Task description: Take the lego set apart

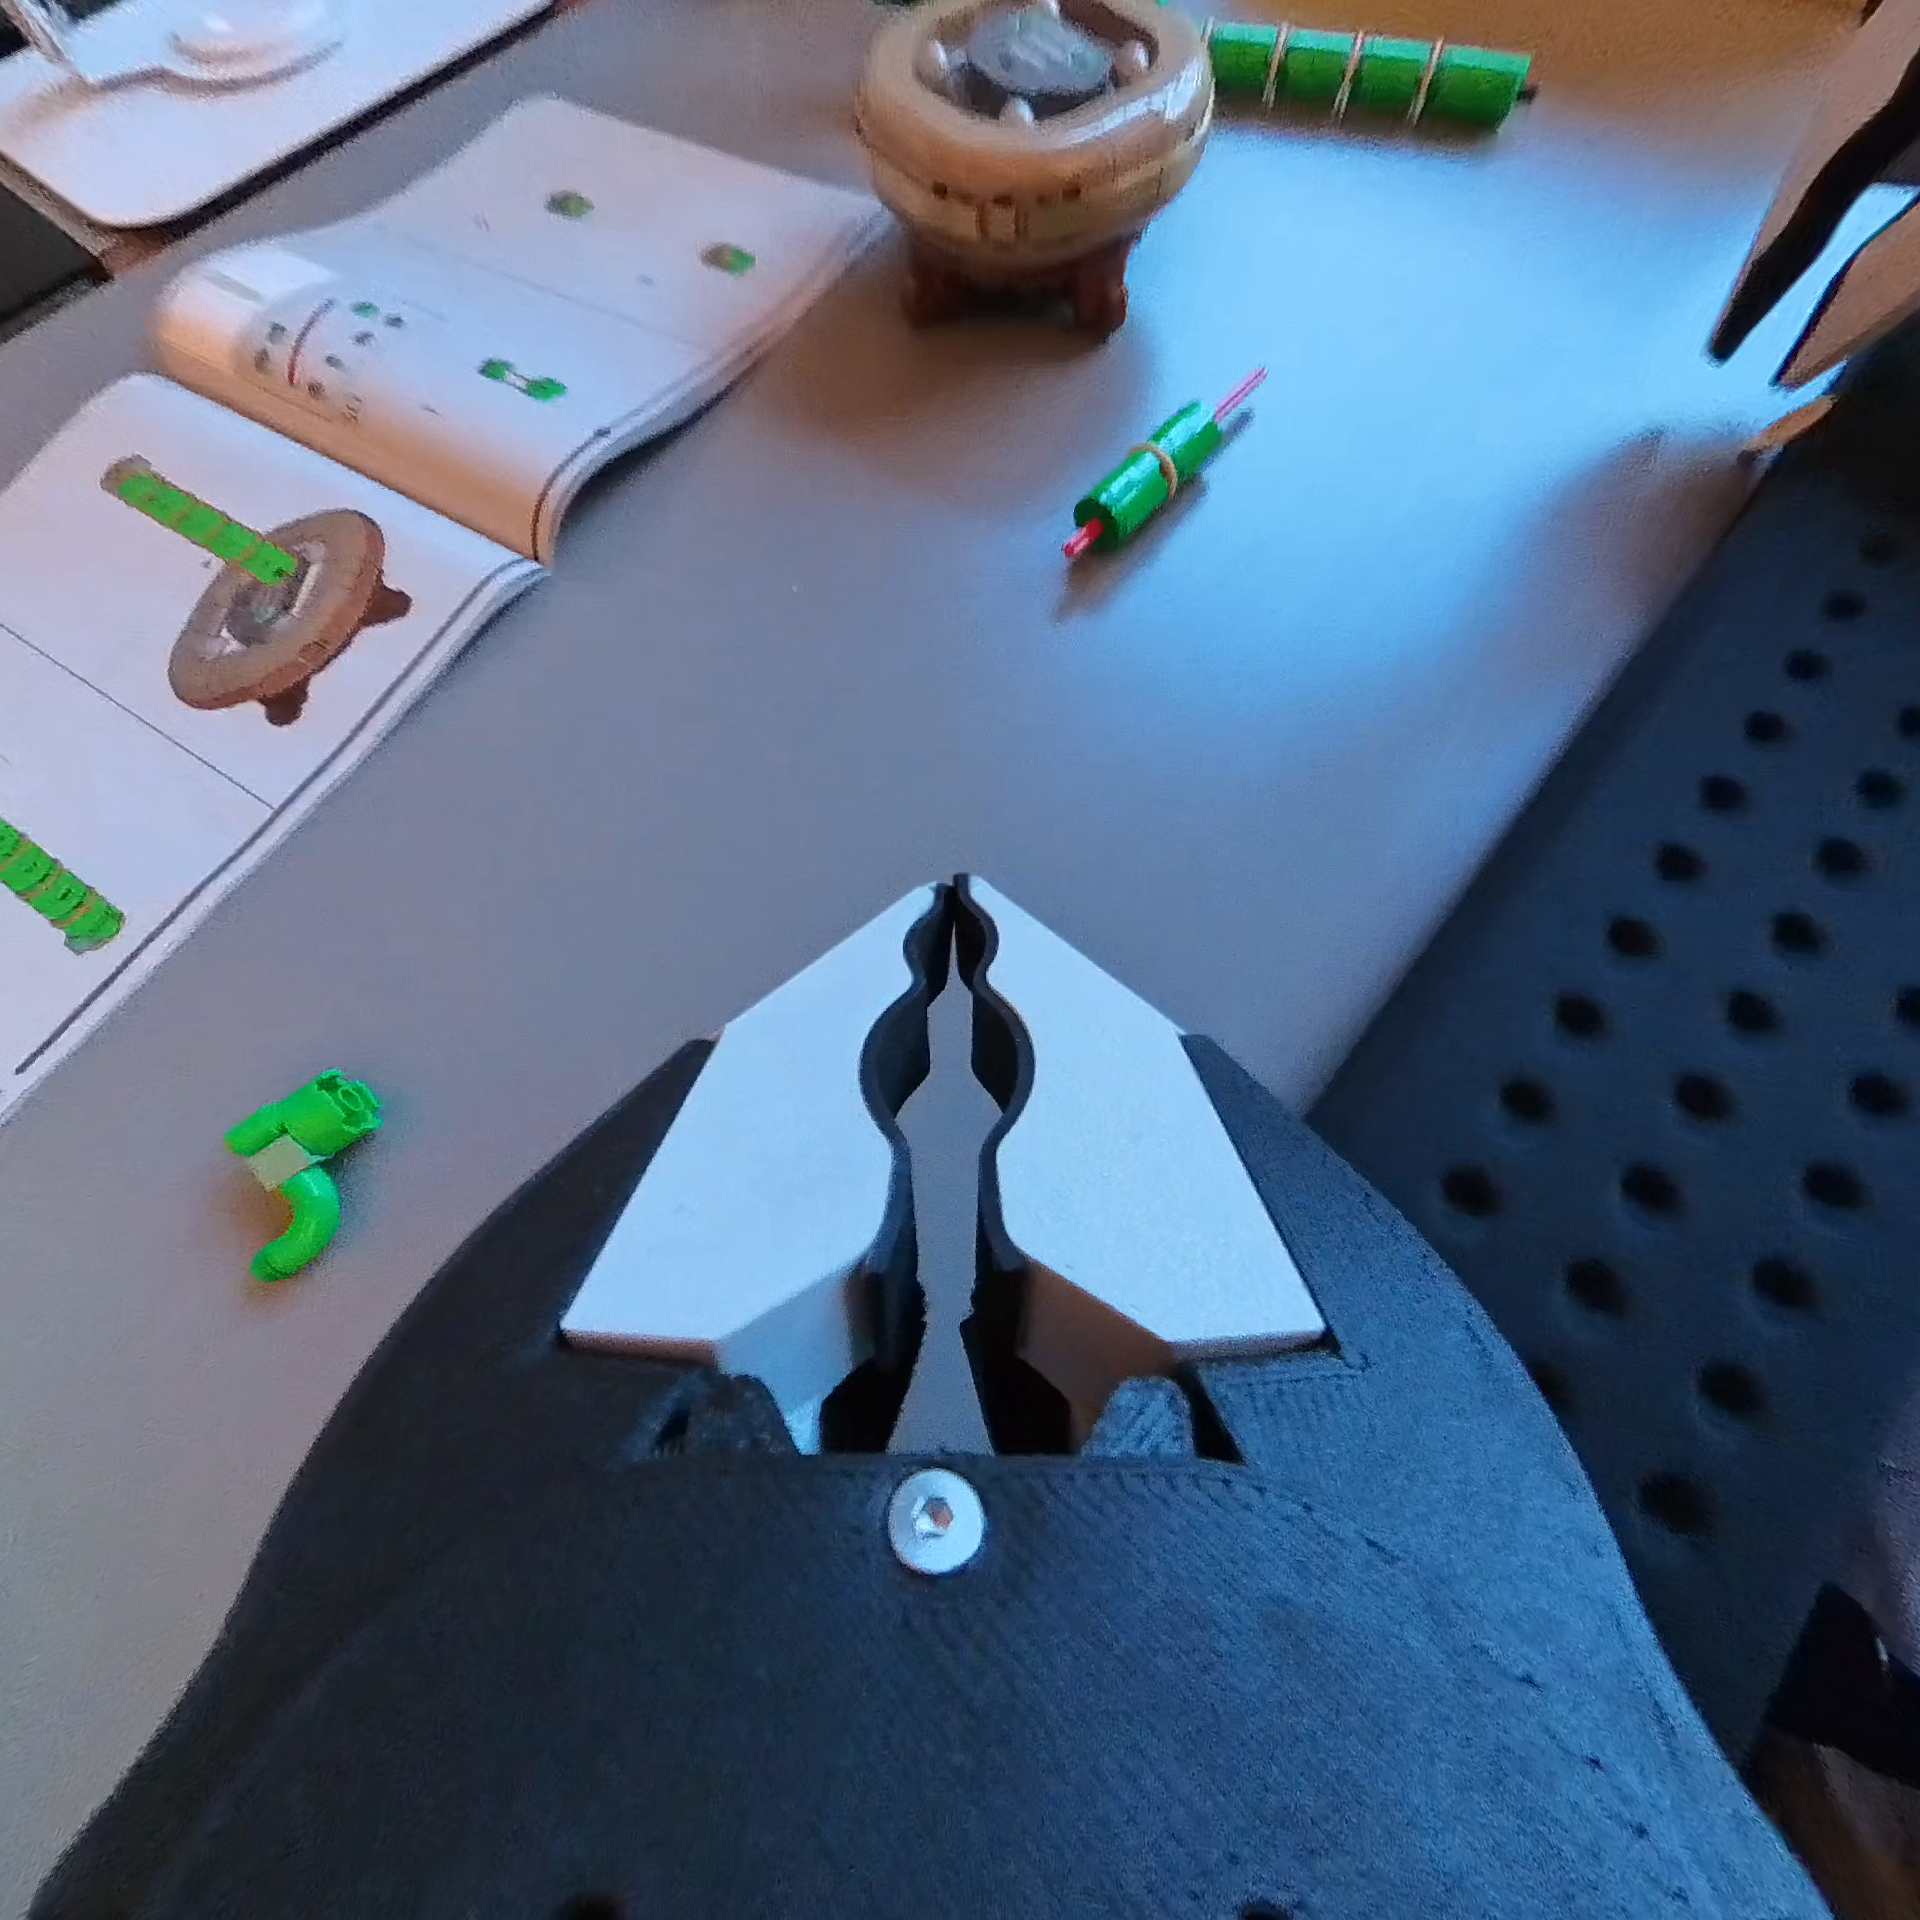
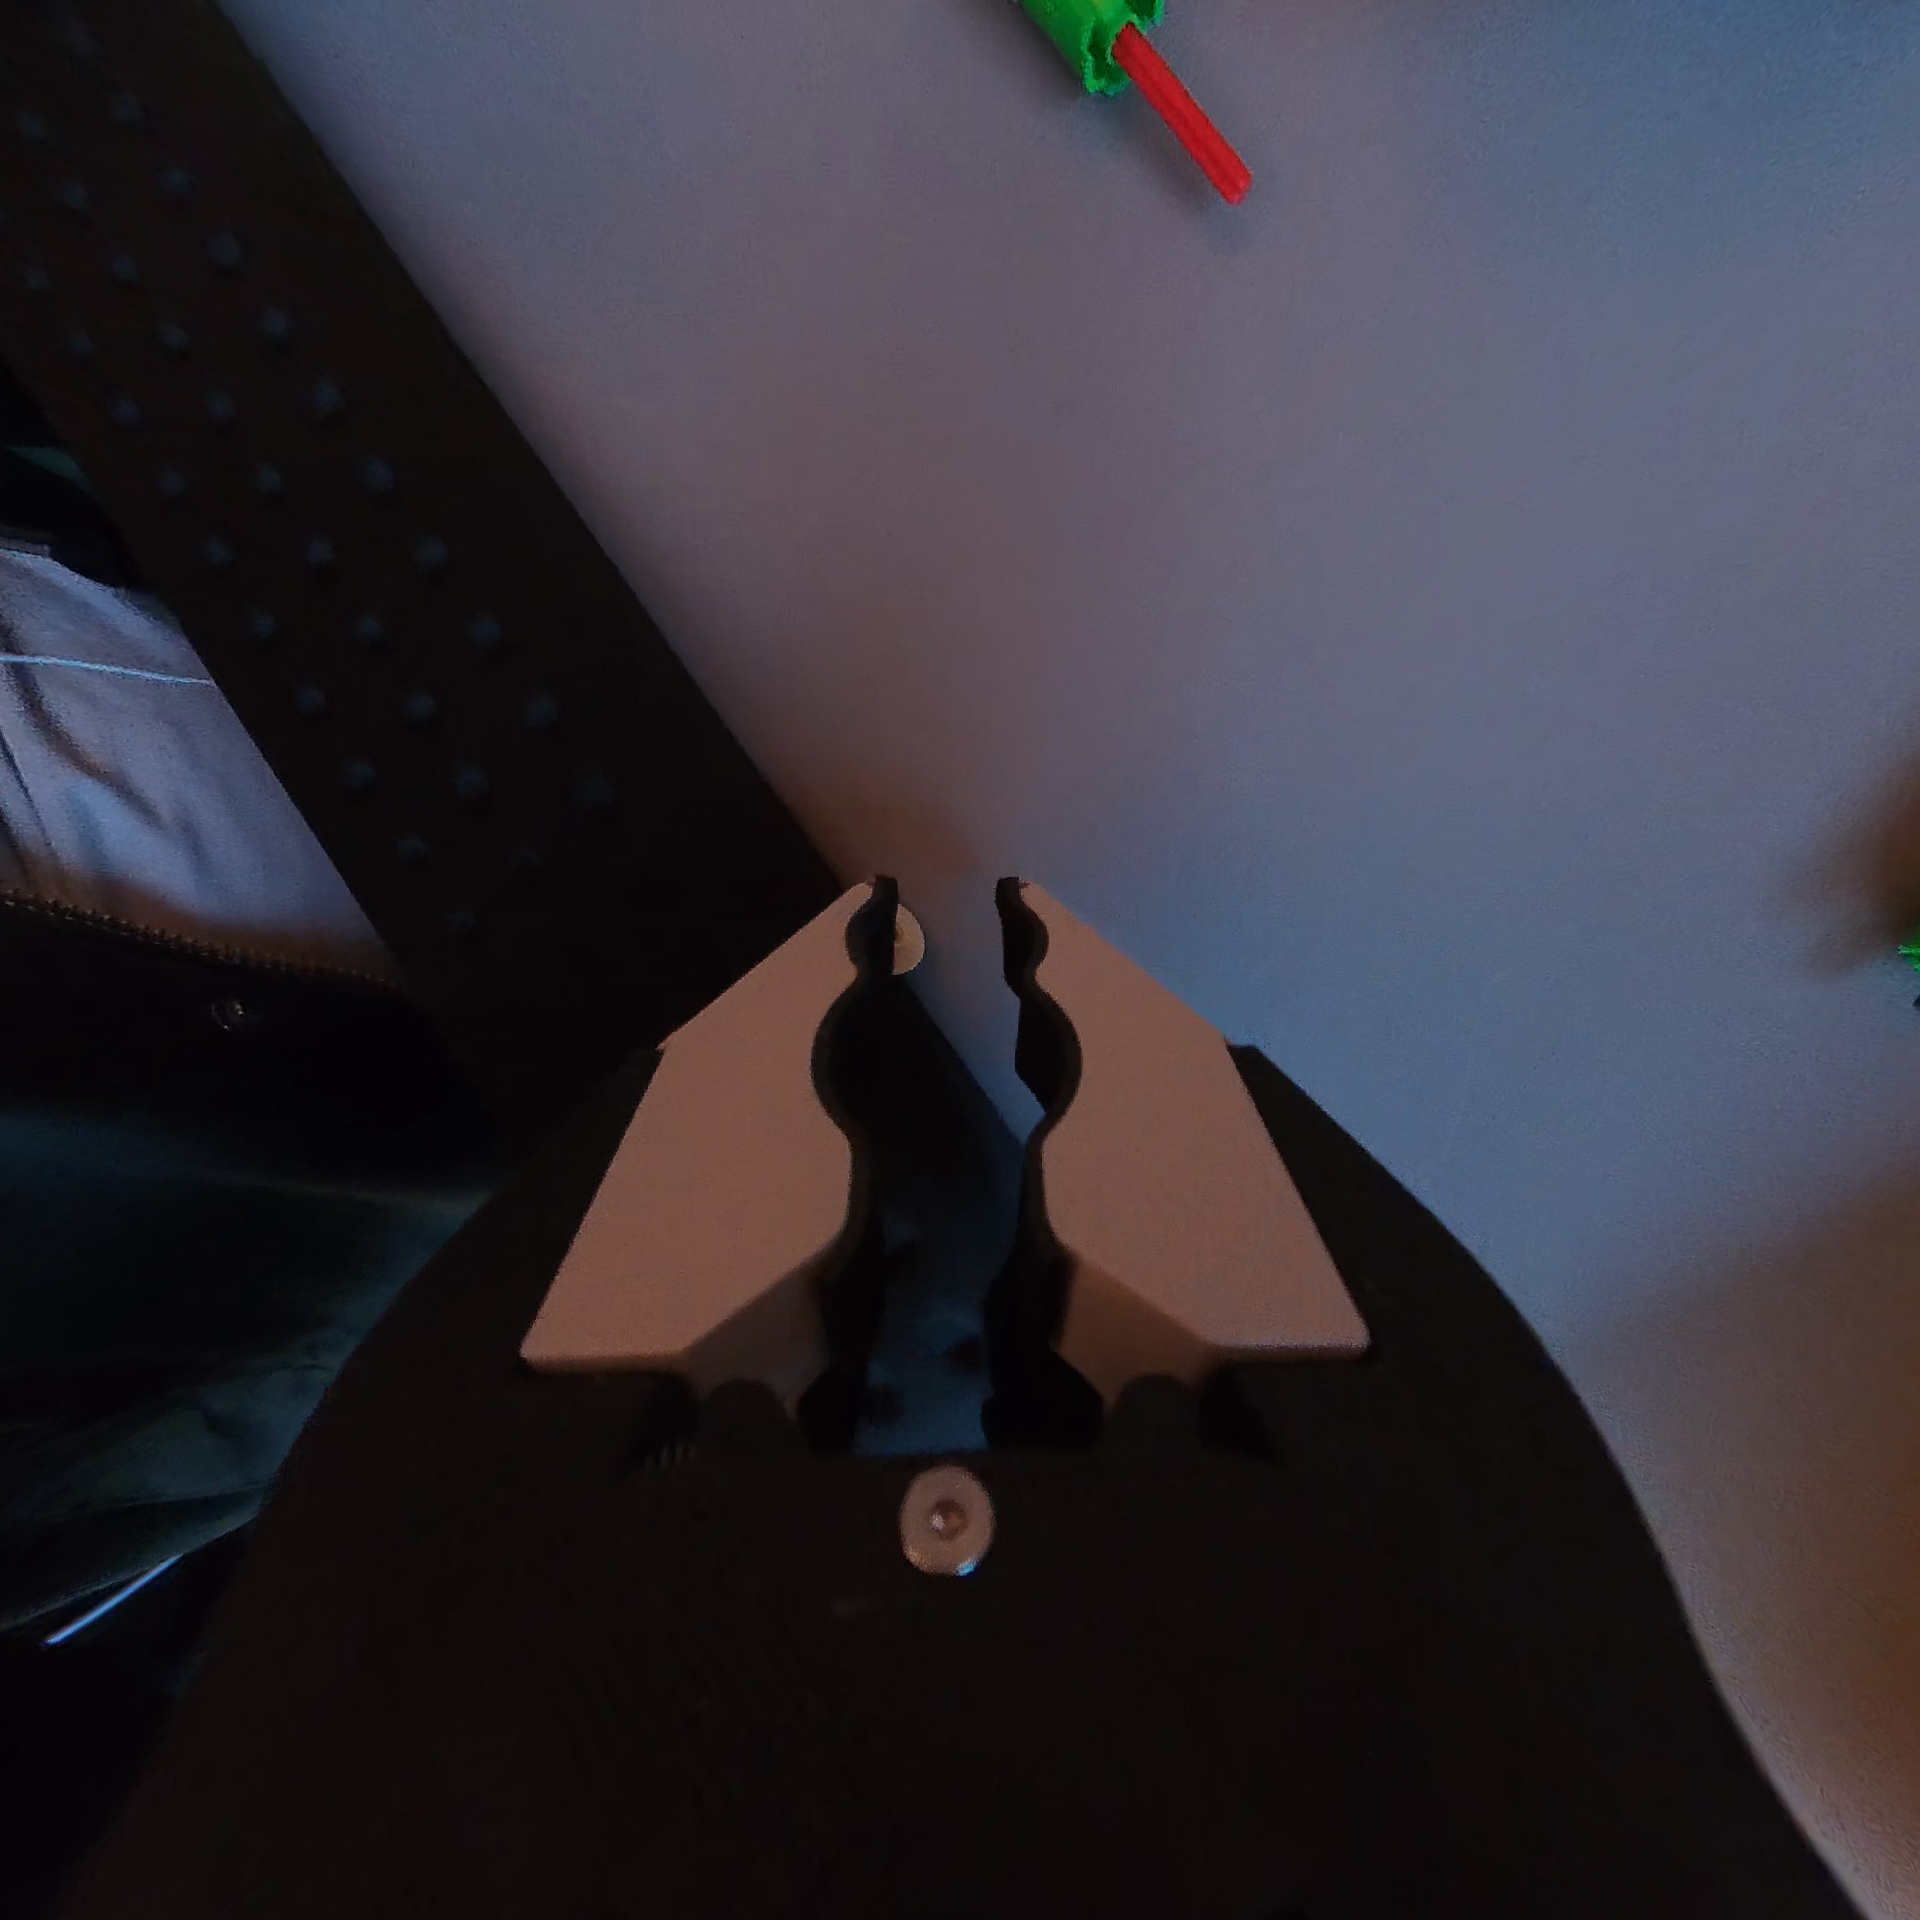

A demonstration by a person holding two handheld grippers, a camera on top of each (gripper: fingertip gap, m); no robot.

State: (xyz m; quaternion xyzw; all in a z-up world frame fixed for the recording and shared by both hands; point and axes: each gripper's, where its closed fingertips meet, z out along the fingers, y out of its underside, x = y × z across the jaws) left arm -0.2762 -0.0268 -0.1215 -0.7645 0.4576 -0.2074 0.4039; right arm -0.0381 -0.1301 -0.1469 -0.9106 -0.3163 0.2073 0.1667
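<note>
The left gripper [image 1: 956,883] is seen clenched, its fingertips meeting with nothing between them, held above the grey table [image 1: 831,727]. To its near left a small bright green elbow piece [image 1: 301,1169] is laid on the table, just beside the edge of an open instruction booklet [image 1: 312,520]. Farther off, right of centre, a short green cylinder section [image 1: 1148,483] with a red axle through it is laid on its side. Beyond that, the round tan pot base [image 1: 1029,135] on brown feet is stood upright, touching the booklet's far corner, and a longer green segmented stalk [image 1: 1361,73] is laid to its right. A black perforated board [image 1: 1662,935] is set along the table's right edge.

The right gripper [image 2: 945,894] is seen released, a clear gap between its fingertips and nothing held, low over the table edge. The red axle [image 2: 1184,125] is visible at the far side of its view.
</note>
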